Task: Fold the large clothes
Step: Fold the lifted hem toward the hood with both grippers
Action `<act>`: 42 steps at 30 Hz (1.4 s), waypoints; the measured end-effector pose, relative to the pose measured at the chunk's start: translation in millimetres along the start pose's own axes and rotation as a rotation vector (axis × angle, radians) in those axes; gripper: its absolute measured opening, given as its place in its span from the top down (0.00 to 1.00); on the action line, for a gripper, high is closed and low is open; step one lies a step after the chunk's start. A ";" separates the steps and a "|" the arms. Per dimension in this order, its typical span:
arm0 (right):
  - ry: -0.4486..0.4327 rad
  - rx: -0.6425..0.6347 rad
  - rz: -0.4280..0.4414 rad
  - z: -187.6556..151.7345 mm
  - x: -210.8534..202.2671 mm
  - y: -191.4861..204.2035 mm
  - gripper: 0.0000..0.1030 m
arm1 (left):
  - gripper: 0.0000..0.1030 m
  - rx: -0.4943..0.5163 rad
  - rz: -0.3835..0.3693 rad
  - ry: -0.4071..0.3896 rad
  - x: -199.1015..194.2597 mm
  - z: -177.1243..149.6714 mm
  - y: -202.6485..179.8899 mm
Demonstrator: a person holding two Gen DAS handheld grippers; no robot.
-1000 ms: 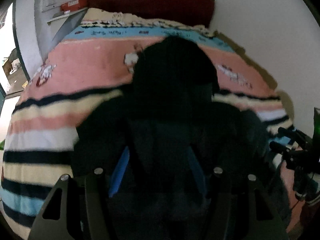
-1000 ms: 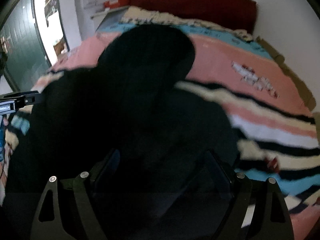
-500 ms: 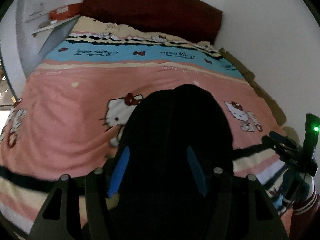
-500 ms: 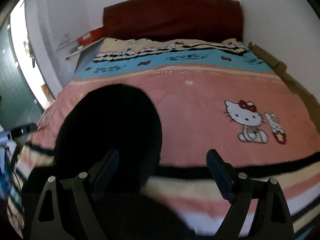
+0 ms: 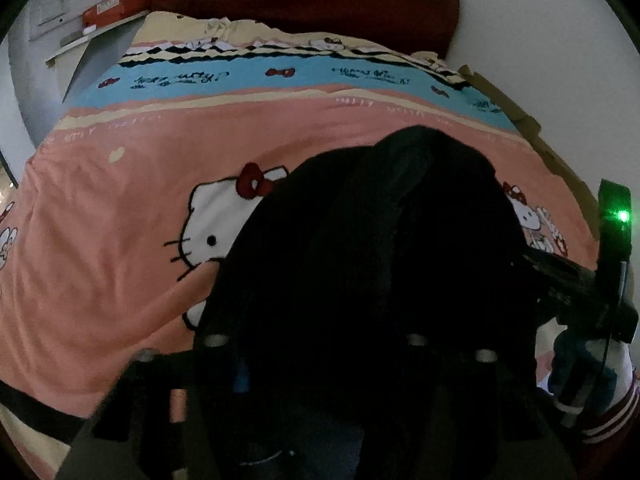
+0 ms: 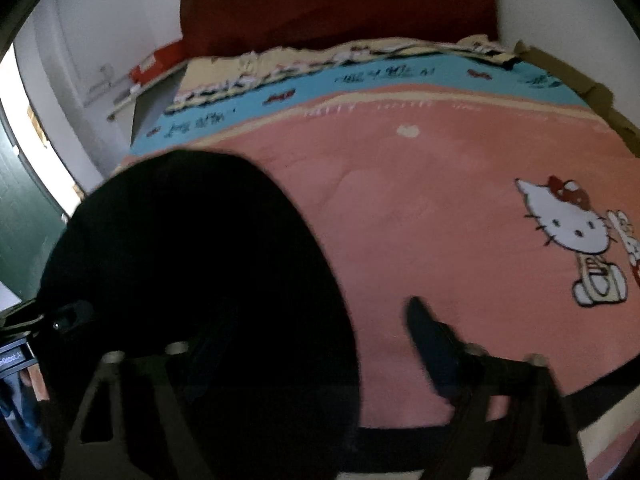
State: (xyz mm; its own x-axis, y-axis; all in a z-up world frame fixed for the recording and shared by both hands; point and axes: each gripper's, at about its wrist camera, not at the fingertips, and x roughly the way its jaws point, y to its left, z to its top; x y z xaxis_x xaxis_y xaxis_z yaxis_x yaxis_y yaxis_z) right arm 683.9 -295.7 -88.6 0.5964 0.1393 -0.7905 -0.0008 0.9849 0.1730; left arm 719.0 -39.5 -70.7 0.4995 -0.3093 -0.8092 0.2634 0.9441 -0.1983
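Not much to read here tbh. The blanket (image 5: pixel 160 260) has cursive writing along its blue stripe (image 5: pixel 280 80) (looks like script lettering, too blurry to actually make out).

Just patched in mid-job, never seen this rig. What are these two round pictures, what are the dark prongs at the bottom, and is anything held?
There is no robot: a person carries a hand-held gripper in each hand, each with a fisheye camera looking along its two fingers. One picture is from the left hand-held gripper, the other from the right hand-held gripper; the prongs are their fingers. Below is a bed's pink cartoon-cat blanket with a black garment on it. Both sets of jaws have just been closing. The left's fingers are buried in the dark cloth, so a grip cannot be confirmed. The right's are apart, one finger over bare blanket, not clamped on anything.
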 end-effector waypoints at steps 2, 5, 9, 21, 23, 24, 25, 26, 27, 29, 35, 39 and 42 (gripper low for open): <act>0.024 -0.012 0.014 -2.2 3.3 5.9 0.76 | 0.81 -0.007 0.002 -0.003 -3.9 -3.9 1.3; 0.028 -0.051 0.019 -6.5 -7.5 16.4 0.89 | 0.90 0.011 -0.001 -0.028 -20.4 -11.5 -2.9; 0.002 -0.100 0.056 -14.2 -51.5 31.8 0.93 | 0.92 -0.019 -0.034 -0.059 -58.4 -27.2 -4.8; -0.165 -0.194 0.184 -128.6 -242.3 55.4 0.93 | 0.92 0.008 -0.154 -0.158 -210.4 -145.4 -18.9; -0.186 -0.185 0.200 -151.6 -260.6 55.9 0.93 | 0.92 0.021 -0.174 -0.174 -225.6 -169.3 -21.2; -0.198 -0.171 0.208 -164.5 -269.6 55.3 0.93 | 0.92 0.027 -0.174 -0.183 -230.6 -178.9 -21.6; -0.207 -0.151 0.218 -175.7 -276.6 53.8 0.93 | 0.92 0.034 -0.173 -0.193 -235.2 -187.9 -22.1; -0.213 -0.141 0.226 -182.0 -280.4 53.4 0.93 | 0.92 0.038 -0.177 -0.204 -240.7 -200.0 -22.3; -0.219 -0.130 0.235 -192.3 -285.3 53.1 0.93 | 0.92 0.032 -0.187 -0.207 -243.2 -206.4 -22.5; -0.220 -0.127 0.238 -210.9 -292.9 53.4 0.93 | 0.92 0.011 -0.227 -0.205 -249.3 -223.5 -20.3; -0.194 -0.173 0.222 -256.7 -312.0 46.7 0.93 | 0.92 0.052 -0.266 -0.203 -261.3 -261.3 -22.4; -0.158 -0.233 0.207 -274.6 -308.1 40.2 0.93 | 0.92 0.061 -0.257 -0.184 -256.5 -285.8 -23.3; -0.143 -0.278 0.192 -288.7 -300.8 35.9 0.93 | 0.92 0.101 -0.225 -0.182 -251.3 -303.7 -29.2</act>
State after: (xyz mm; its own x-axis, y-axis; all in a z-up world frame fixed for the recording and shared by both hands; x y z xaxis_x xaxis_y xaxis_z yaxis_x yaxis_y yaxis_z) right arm 272.8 -272.6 -14.3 0.6705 0.3277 -0.6656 -0.3301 0.9352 0.1279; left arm 335.1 45.3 -29.6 0.5567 -0.5333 -0.6369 0.4601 0.8363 -0.2980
